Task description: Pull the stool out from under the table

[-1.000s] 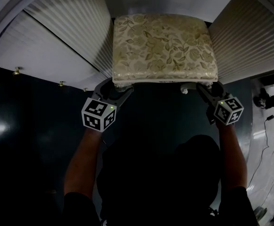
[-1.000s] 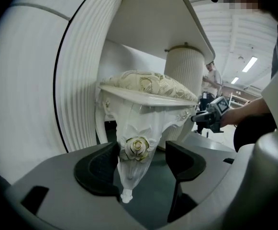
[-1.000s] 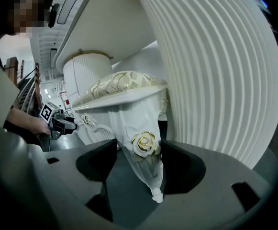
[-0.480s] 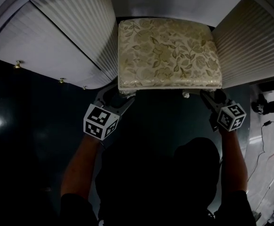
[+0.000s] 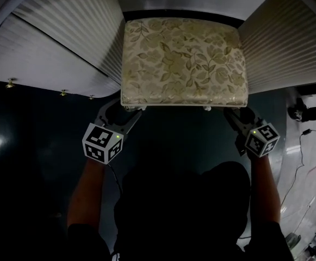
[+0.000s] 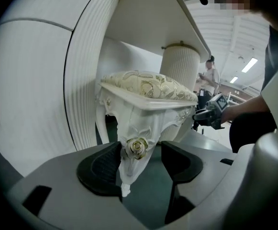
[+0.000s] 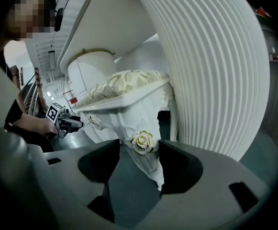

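Note:
The stool (image 5: pixel 182 58) has a gold floral cushion and white carved legs, and stands between the table's two fluted pedestals. My left gripper (image 5: pixel 121 111) is at its front left corner. In the left gripper view the rose-carved leg (image 6: pixel 129 169) stands between the left gripper's (image 6: pixel 139 159) jaws, which have just been closing. The left pad touches the leg and a gap shows at the other pad. My right gripper (image 5: pixel 236 115) is at the front right corner. There the leg (image 7: pixel 148 164) sits between the right gripper's (image 7: pixel 139 157) jaws, with a gap on the left side.
The white table's fluted pedestals (image 5: pixel 76 26) (image 5: pixel 288 42) flank the stool closely, and the tabletop's underside (image 6: pixel 153 13) hangs over it. Gold knobs (image 5: pixel 9 84) dot the left cabinet. A cable (image 5: pixel 302 167) lies on the floor at right. A person (image 6: pixel 208 78) stands far behind.
The head view has swung a little. Both grippers stay at the stool's front corners. A dark strip now shows between the cushion's far edge and the tabletop.

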Motion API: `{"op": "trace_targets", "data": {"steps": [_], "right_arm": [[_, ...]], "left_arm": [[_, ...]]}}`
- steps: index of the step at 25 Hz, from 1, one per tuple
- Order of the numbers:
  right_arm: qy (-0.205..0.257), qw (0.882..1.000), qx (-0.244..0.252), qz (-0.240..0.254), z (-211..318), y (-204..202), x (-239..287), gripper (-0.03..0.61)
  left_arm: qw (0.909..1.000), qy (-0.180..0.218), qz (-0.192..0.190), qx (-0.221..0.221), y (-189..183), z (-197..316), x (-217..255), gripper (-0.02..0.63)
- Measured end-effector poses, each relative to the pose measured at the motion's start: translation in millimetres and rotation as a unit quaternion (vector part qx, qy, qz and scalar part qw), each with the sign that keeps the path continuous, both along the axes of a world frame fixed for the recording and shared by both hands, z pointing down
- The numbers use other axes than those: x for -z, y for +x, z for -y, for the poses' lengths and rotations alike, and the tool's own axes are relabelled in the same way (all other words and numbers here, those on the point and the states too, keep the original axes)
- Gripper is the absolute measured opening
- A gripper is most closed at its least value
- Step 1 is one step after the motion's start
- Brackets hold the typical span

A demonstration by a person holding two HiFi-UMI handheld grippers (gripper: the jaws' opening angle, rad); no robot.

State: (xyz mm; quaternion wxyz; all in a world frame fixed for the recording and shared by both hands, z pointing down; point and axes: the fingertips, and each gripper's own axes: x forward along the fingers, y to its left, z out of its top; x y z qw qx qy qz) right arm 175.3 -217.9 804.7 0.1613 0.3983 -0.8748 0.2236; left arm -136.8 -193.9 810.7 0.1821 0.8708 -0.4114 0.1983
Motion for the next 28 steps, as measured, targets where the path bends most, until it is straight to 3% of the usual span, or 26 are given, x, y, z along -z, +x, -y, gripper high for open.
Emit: {"op": "trace_targets", "data": {"steps": [5,8,11,17,23,25,28], "right_arm": [[-0.037,0.999,0.014,-0.018,-2,-4,0,0.247],[-0.030,0.999,-0.008,-0.044,4,-3,-4,0.247],[-0.029,0.998,-0.041,-0.034,8,-5,-6,0.249],[-0.067,0.996,-0.036,-0.046,8,-8,-4,0.249],[-0.118,0.990,-0.016,-0.079,3,-7,-4,0.249],[-0.145,0.986,-0.014,-0.084,-2,-7,-3,0.249],[-0.184,0.981,-0.045,-0.043,-3,0,12,0.249]], "left_arm": [[0.9988,-0.048,-0.008,0.007,1,1,0,0.267],[0.9971,-0.063,-0.013,-0.040,0,-1,-3,0.253],[0.9939,-0.076,-0.010,-0.080,-3,-3,-3,0.219],[0.9931,-0.108,0.017,-0.040,-4,7,-4,0.219],[0.9861,-0.164,0.023,0.005,1,6,-8,0.242],[0.9816,-0.189,0.025,0.006,0,2,-2,0.249],[0.9769,-0.206,0.050,-0.024,7,-9,17,0.324]]}}
